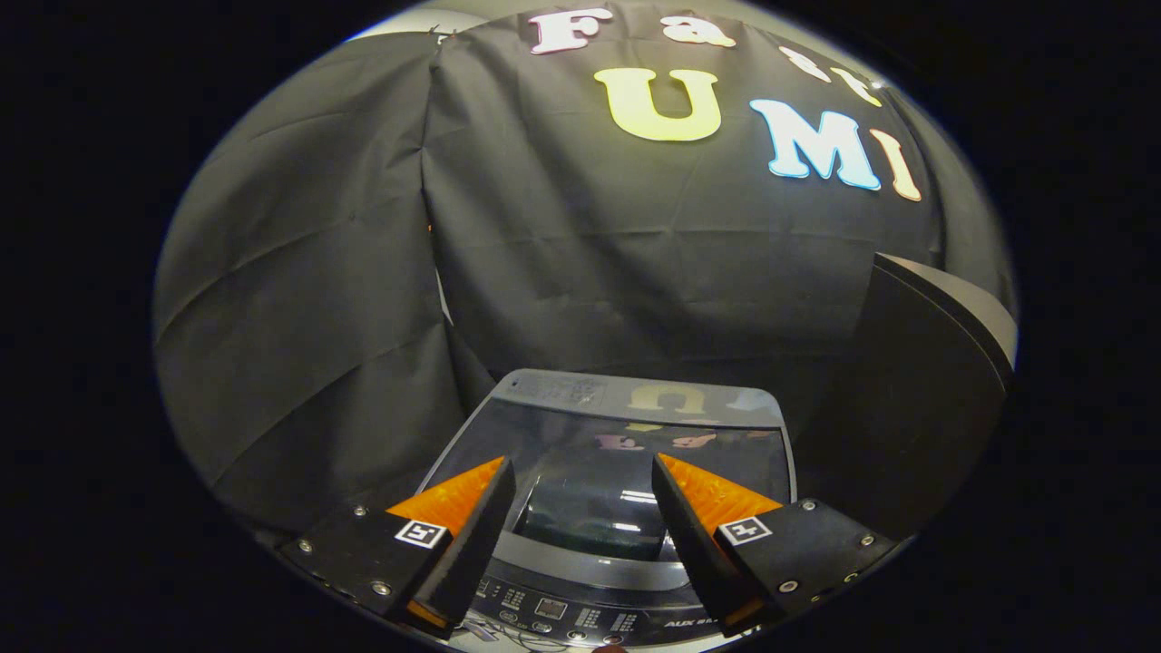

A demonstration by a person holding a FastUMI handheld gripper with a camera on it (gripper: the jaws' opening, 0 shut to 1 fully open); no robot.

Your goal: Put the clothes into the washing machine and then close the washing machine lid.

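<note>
The black cloth wall (590,272) of the booth hung in folds behind everything and took up most of the gripper view. A dark curved panel (934,363) stood to the right, in front of the cloth; what it belonged to could not be told.

The washing machine (626,426) sat low, below and just ahead of the gripper, a top-loader seen from its front side. Its lid (626,453) lay flat and closed over the tub, a dark glossy pane with a grey band along the far edge. Through the pane a dark mass showed dimly inside the drum; whether this was the clothes could not be told. The control panel (562,617), with small buttons and a display, ran along the near edge of the machine, just under the fingers.

The gripper (583,472) hung above the lid with its two fingers (472,535) spread apart, a clear gap between them, gripping nothing. The lid's glass showed through that gap. Neither finger touched the machine as far as could be seen.
</note>
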